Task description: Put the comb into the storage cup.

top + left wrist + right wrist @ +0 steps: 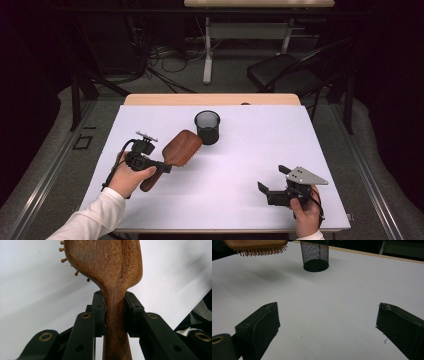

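A brown wooden hairbrush [176, 150] hangs above the white table cover at left centre, bristles facing down and its head pointing at the cup. My left gripper [161, 167] is shut on its handle; the pads clamp the handle's neck [115, 315] from both sides. A black mesh cup [207, 127] stands upright just beyond the brush head. The brush's bristled head [255, 246] and the mesh cup [315, 255] also appear in the right gripper view. My right gripper [272, 179] rests near the front right of the table, its jaws wide apart with nothing between them [328, 322].
The white cover [240, 160] spreads over a wooden table whose far edge [210, 99] shows. Behind the table stand a black folding chair [287, 70], a desk leg and cables on the floor.
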Motion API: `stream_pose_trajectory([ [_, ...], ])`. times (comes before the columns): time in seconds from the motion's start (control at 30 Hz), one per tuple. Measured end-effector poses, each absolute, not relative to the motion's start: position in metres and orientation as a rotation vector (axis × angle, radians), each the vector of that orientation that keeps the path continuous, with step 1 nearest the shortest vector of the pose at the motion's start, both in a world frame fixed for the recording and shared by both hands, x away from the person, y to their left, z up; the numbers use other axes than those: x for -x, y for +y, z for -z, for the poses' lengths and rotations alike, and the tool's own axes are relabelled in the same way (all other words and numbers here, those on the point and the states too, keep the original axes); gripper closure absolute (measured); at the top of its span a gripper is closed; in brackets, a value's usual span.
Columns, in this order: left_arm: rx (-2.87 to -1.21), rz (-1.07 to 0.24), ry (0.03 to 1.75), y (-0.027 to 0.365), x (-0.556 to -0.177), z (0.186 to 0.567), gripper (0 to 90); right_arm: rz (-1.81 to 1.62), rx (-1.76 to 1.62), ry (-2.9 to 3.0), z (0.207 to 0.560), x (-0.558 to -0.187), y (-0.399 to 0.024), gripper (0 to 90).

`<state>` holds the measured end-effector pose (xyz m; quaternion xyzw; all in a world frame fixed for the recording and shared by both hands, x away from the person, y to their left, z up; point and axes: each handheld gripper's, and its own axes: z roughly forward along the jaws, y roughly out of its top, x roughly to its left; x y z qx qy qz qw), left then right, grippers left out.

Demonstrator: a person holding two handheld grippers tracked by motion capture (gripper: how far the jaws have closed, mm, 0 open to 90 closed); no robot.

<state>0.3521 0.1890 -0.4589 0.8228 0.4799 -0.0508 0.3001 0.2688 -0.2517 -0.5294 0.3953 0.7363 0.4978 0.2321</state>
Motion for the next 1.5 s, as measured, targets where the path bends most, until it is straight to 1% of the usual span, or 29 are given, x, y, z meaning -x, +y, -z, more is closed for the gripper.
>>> stream_pose_trajectory([
  [0.63, -2.095, 0.110, 1.240, 0.192, -0.355, 0.441, 74.1, -1.367, -1.089, 2.025, 0.530, -0.269, -0.251, 4.5],
  [0.97, -2.032, 0.084, 1.178, 0.189, -0.359, 0.428, 74.0, -1.359, -1.095, 2.034, 0.531, -0.270, -0.251, 4.5],
  [1.5, -1.964, 0.083, 1.112, 0.177, -0.365, 0.426, 74.2, -1.347, -1.119, 2.048, 0.533, -0.273, -0.250, 4.5],
])
